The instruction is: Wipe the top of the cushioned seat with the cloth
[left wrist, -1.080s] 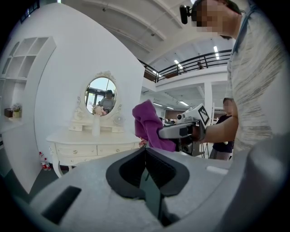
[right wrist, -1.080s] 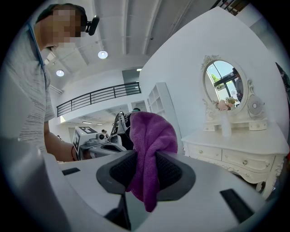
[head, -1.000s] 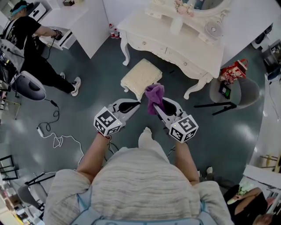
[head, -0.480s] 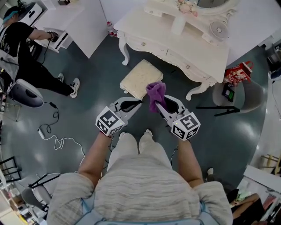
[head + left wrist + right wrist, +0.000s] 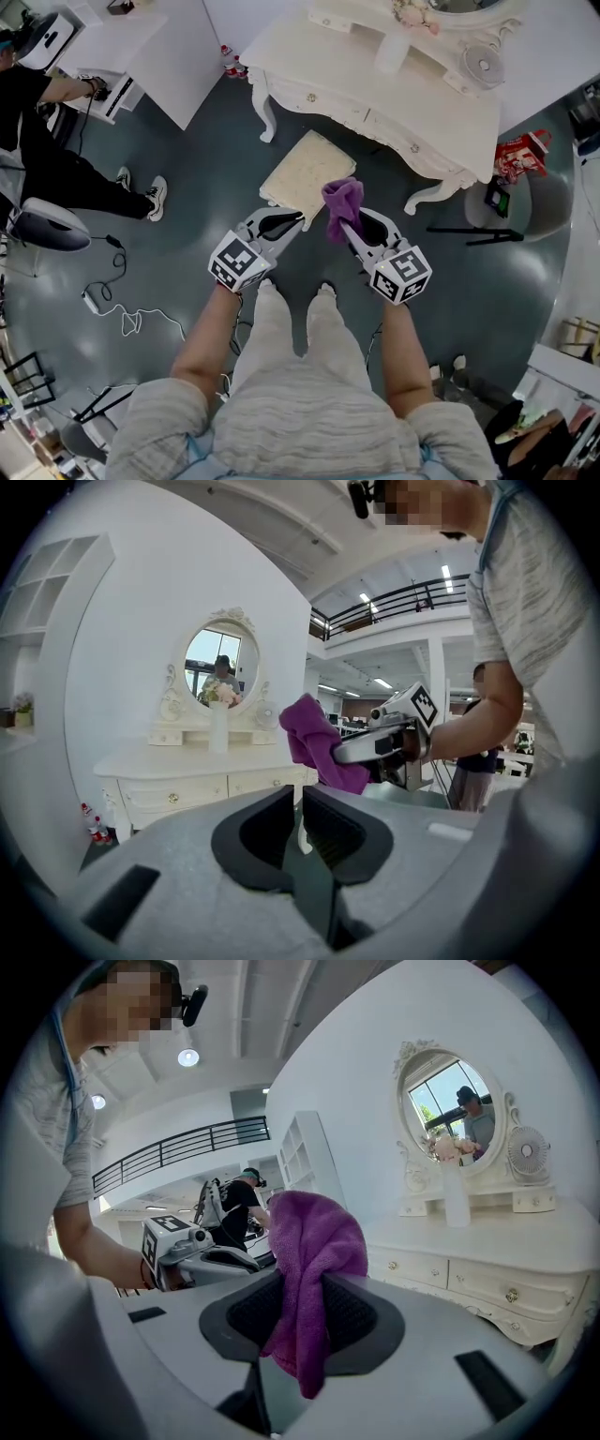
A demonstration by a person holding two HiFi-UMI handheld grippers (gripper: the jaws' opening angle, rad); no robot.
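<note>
A cream cushioned seat (image 5: 307,168) stands on the dark floor in front of the white dressing table (image 5: 394,70). My right gripper (image 5: 349,222) is shut on a purple cloth (image 5: 341,205), which bunches up above the jaws and hangs just short of the seat's near edge. In the right gripper view the purple cloth (image 5: 307,1279) is pinched between the black pads, a tail dangling below. My left gripper (image 5: 286,222) is shut with nothing in it, level with the right one, at the seat's near left corner. The left gripper view shows the jaws closed, the right gripper (image 5: 340,754) and cloth (image 5: 314,740) beyond.
A dressing table with an oval mirror (image 5: 216,670), vase (image 5: 395,50) and small fan (image 5: 485,67) stands behind the seat. A white desk (image 5: 159,47) is at the left, where a person (image 5: 47,141) in black works. Cables (image 5: 127,314) lie on the floor at the left; a red bag (image 5: 520,157) at the right.
I have stepped forward: both grippers sit nearer the seat's near edge than a second ago. The cloth stays gripped in the right gripper; the left stays shut.
</note>
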